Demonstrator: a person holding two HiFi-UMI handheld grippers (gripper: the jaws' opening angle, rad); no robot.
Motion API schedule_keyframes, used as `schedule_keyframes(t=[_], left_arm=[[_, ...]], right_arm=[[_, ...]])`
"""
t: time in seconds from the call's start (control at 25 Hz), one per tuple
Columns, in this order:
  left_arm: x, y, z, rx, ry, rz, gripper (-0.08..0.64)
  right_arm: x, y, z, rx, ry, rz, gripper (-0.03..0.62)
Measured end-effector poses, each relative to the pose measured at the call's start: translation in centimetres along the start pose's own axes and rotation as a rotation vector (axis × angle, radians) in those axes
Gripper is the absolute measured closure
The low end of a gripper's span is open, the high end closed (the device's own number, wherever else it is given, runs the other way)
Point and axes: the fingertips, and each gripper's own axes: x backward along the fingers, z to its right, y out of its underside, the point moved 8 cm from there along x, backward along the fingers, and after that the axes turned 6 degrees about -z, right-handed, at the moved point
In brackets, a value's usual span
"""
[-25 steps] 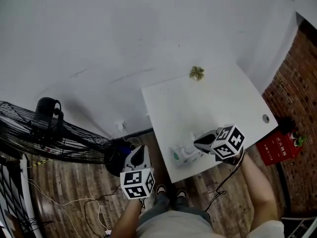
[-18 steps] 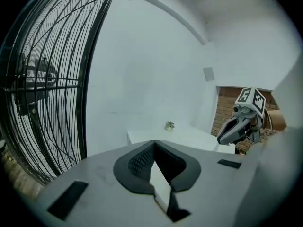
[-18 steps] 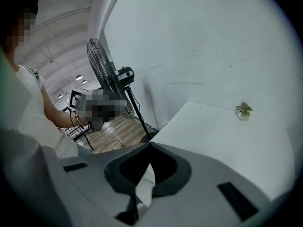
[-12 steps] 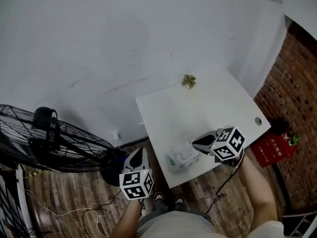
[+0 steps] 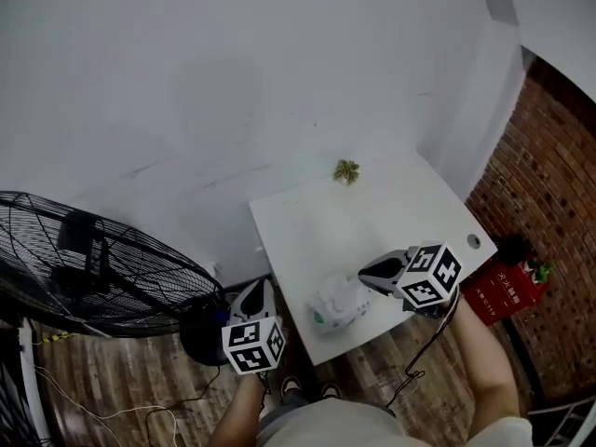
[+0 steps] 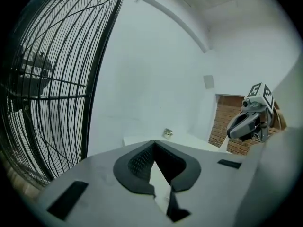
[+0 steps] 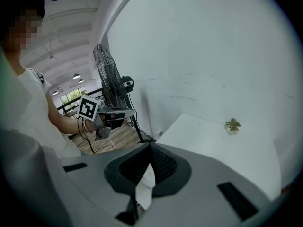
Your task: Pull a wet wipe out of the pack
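Pinching a white wet wipe [image 7: 144, 186] between its closed jaws, the right gripper [image 5: 365, 276] hovers over the near edge of the table [image 5: 391, 208]. It sits just above the pack [image 5: 333, 313], which lies on the table by that edge. The left gripper [image 5: 256, 289] hangs off the table's left side, jaws pressed together on nothing.

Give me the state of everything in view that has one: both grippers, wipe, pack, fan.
Right gripper: jaws shut on the wet wipe.
Left gripper: jaws shut, empty, held off the table.
Wet wipe: partly drawn out, bunched above the pack, apparently not clear of it.
Pack: lying on the table near its front edge.
Fan: standing; running or not, cannot tell.
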Motion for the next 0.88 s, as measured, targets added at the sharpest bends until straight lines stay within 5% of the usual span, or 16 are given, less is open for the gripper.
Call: schedule_keyframes(t=[0.44,0.88], left_arm=[[-1.4,-2.6,0.3,-0.026,0.060,0.029,0.555],[-3.6,-6.6,3.2,-0.143,0.154,0.063,0.555]], right_arm=[[3.4,-1.7,-1.0,-0.011,0.107,0.129,0.592],[9.8,0.2,-2.2,-0.218,0.423,0.501,0.592]])
